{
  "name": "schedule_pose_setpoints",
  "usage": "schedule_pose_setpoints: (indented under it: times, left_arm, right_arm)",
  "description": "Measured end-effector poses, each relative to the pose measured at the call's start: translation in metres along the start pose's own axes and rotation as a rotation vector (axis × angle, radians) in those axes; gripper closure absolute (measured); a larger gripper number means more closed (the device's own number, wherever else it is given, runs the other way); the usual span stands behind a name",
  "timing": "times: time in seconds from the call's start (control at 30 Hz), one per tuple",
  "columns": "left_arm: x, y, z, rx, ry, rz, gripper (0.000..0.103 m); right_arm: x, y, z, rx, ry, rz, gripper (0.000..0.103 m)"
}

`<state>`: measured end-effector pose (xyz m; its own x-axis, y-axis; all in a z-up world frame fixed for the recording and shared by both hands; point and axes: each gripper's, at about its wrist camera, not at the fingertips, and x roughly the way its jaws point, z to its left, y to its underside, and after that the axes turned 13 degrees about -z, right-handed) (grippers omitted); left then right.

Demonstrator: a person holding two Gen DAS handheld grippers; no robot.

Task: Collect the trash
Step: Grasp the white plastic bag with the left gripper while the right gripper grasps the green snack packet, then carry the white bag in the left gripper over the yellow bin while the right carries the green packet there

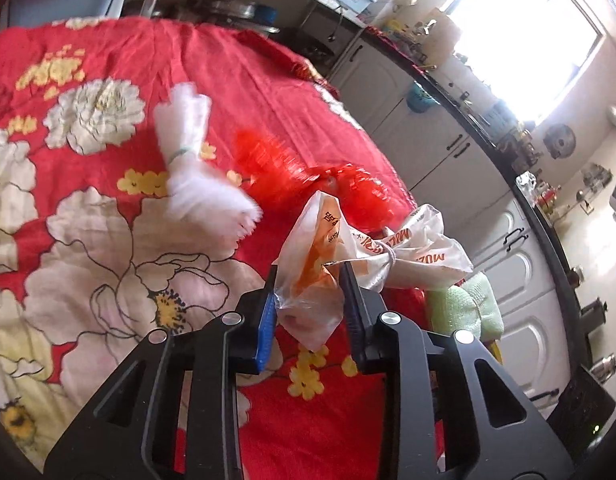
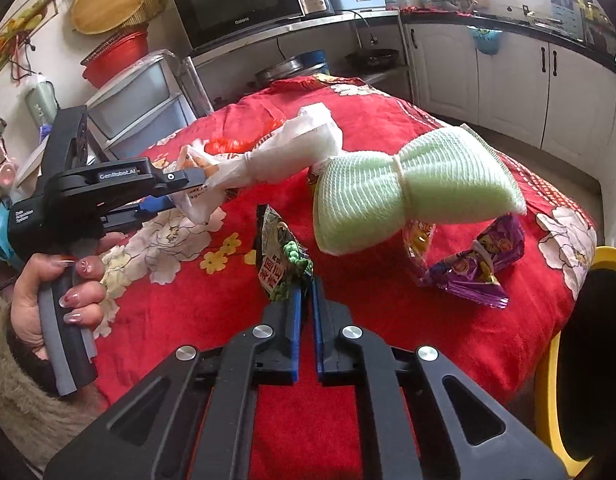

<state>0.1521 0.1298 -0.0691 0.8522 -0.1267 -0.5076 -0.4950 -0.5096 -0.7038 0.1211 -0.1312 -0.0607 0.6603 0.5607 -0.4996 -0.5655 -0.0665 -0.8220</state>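
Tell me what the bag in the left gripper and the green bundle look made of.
Bag: thin translucent plastic film, glossy and crinkled, orange print, tied at the middle. Green bundle: seemingly soft foam netting or knit, matte and ribbed, cinched by a band.

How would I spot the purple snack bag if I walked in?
Start at the red flowered tablecloth, then go to the yellow-rimmed bin at its edge. Near it lies the shiny purple snack bag, just below the pale green mesh bundle; it is the only purple thing there.
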Motion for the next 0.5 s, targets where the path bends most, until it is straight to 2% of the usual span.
schedule_pose_setpoints:
  times: [0.23,0.5]
  left_arm:
    - [-0.020,0.005,-0.004,0.031,-0.008,0.000,0.081]
    - [-0.056,0.000,-0.006,0.081,-0.046,-0.096,0.082]
  right_arm:
    - [-0.016,0.002,0.006,-0.014,-0.022,0.000,0.098]
    - [-0.029,0.004,0.014,-0.032,-0.051,-0.007,0.098]
